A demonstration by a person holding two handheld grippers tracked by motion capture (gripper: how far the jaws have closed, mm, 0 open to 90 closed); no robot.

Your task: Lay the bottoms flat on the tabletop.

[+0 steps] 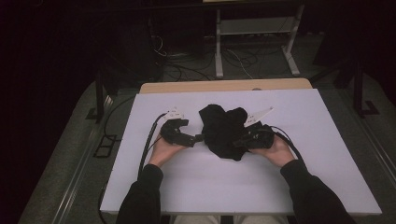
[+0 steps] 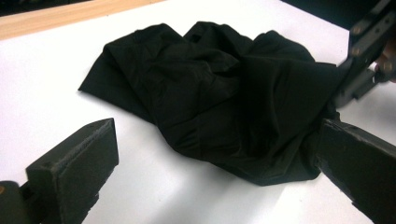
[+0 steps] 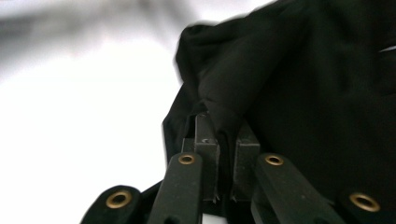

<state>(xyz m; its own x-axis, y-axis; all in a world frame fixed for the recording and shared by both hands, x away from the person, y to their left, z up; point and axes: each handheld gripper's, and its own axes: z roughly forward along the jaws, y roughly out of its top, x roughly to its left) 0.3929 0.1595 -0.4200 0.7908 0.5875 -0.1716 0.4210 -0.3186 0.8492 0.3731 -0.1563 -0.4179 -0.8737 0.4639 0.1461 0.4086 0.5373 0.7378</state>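
1. White matte worktop (image 1: 187,186) with a bare wooden far edge carries a crumpled black cloth (image 1: 224,128) between both claws.
2. Right claw (image 3: 218,140) pinches the cloth's fold.
3. Left claw (image 2: 205,158) gapes wide, cloth just ahead.
4. Dark floor, cables and a white metal frame (image 1: 254,35) lie beyond.

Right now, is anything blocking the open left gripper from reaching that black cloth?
Nothing visible does. The left gripper stands open at the edge of the black cloth, with bare white table between its jaws. The right gripper already pinches a fold.

Dim lab, white table (image 1: 140,177), floor cables (image 1: 233,58), metal frame (image 1: 219,46)
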